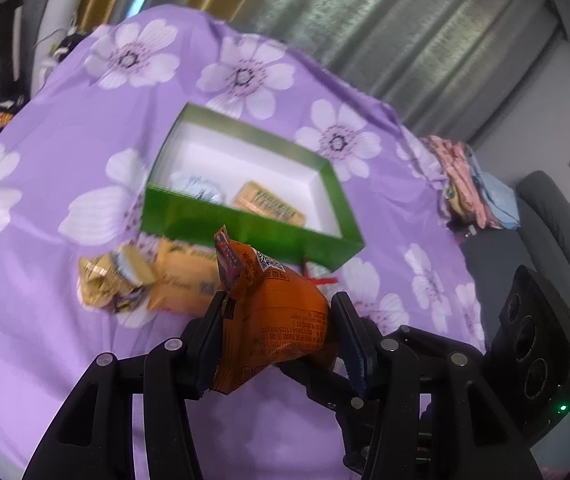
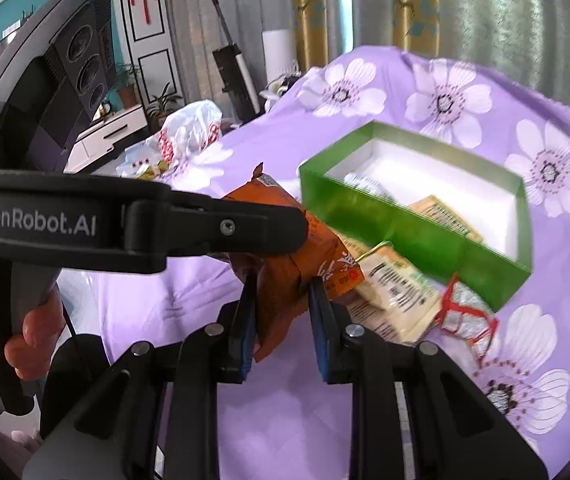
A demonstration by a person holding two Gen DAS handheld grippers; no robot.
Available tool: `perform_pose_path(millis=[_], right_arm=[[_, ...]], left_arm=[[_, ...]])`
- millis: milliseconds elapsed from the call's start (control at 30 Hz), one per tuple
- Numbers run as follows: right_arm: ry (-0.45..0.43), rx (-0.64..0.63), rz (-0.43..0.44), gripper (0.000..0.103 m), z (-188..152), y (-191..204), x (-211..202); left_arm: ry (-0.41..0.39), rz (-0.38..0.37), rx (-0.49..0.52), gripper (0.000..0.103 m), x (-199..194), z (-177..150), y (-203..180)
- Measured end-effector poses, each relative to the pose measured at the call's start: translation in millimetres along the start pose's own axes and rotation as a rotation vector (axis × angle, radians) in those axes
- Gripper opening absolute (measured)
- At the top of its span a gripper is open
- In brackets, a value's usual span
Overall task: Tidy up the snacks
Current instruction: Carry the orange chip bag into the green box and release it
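My left gripper (image 1: 277,312) is shut on an orange snack bag (image 1: 281,312), held above the purple flowered cloth just in front of the green box (image 1: 245,224). My right gripper (image 2: 281,300) is closed around the same orange bag (image 2: 285,268) from the other side; the left gripper's arm (image 2: 137,224) crosses that view. The green box (image 2: 405,232) has a white inside and holds a tan packet (image 1: 269,204) and a white packet (image 1: 197,188). Yellow packets (image 1: 181,280) and a crumpled gold wrapper (image 1: 113,280) lie by the box.
A red-and-silver wrapper (image 2: 465,312) lies right of the yellow packets (image 2: 393,292). A white plastic bag (image 2: 189,132) sits at the cloth's far left edge. Folded pink cloth (image 1: 461,172) lies at the right edge. A grey chair (image 1: 557,216) stands beyond.
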State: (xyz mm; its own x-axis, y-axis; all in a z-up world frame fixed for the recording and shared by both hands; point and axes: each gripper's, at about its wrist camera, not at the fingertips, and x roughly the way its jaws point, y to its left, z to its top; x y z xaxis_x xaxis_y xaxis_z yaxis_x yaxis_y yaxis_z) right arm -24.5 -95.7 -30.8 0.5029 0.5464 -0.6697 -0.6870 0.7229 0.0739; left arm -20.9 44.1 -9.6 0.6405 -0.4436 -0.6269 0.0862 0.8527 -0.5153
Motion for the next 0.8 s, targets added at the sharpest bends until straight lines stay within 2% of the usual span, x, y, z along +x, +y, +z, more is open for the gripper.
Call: perform_pose_path(millis=[233, 467, 800], right_arm=[[-0.053, 0.004, -0.030, 0.025, 18, -15, -5], [-0.088, 0.039, -0.059, 0.025, 45, -49, 6], [-0.018, 0.056, -0.098, 0.025, 59, -94, 47]], left_arm=[[-0.019, -0.027, 0.034, 0.052, 8, 29, -10], [-0.011, -0.052, 0.046, 0.052, 35, 69, -15], [0.056, -0.060, -0.002, 0.052, 91, 100, -2]])
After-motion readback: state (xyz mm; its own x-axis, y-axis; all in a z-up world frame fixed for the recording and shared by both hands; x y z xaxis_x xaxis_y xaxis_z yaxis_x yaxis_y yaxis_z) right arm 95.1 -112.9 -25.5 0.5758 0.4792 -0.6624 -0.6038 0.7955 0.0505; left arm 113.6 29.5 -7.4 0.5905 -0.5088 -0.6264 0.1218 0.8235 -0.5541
